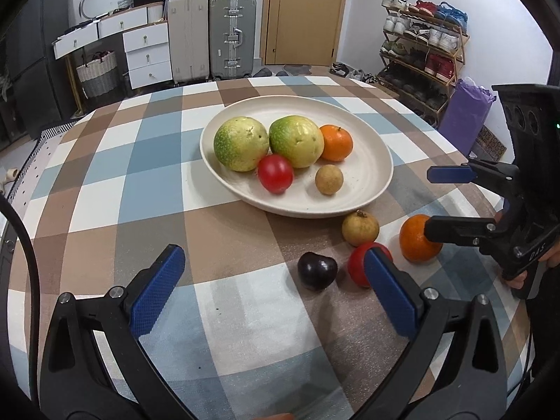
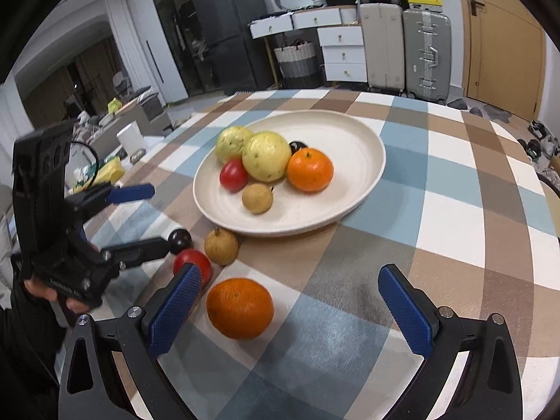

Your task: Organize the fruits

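2 close wrist views, shared plate [image 1: 381, 189]

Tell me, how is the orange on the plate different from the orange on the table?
The orange on the plate lies inside the cream plate, touching a big yellow-green fruit. The orange on the table sits alone on the checked tablecloth, touching nothing. The plate one shows a small green stem spot on top; the table one shows none from here. Both are round and bright orange.

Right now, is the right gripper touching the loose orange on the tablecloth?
Apart. The right wrist view shows the orange between the open right gripper fingers, with tablecloth visible on both sides of it.
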A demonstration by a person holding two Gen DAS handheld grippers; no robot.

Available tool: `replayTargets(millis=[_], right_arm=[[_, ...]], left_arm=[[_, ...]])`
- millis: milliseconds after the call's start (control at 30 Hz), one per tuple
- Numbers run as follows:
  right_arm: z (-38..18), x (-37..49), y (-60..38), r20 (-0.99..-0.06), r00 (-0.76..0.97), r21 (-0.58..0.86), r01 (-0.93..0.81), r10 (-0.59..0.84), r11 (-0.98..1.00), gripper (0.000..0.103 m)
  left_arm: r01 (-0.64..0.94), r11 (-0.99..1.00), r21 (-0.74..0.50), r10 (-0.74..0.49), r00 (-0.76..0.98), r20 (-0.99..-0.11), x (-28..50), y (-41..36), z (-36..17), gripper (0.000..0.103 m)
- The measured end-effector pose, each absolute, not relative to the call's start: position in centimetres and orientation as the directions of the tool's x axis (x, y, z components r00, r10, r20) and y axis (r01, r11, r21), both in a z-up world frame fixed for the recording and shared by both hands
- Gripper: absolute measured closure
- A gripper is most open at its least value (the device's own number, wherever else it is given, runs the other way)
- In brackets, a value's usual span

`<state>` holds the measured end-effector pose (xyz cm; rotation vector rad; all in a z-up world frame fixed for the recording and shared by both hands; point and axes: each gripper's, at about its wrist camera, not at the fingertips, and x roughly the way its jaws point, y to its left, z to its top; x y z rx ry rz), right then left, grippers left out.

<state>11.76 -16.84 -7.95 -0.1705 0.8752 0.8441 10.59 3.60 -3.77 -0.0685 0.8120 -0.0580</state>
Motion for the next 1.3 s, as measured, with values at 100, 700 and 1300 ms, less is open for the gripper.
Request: replayTargets(millis=[100,700,1300], right_arm=[[-8.1,11.4,-16.7,-0.744,0.336,0.181,-0.731,0.578,0.658,0.0],[-8.7,10.1,-15.9,-0.777,0.28,0.152,-0.786,0.564,0.599,0.001],[-9.1,8.5,-14.7,-0.788,0.227,0.138,-0.841,0.572,0.524,0.035]], left_arm=[[0.01,0.997,-0.071,-0.059,0.669,-0.741,10.8,4.1,-4.0,0.001],[0.04,0.998,-0.05,-0.063,0.609,-0.79,11.4,3.6,-5.6,0.002],[0.046,0.998,-0.03,-0.052,0.602,-0.796,11.7,3.2,-5.8,0.022]])
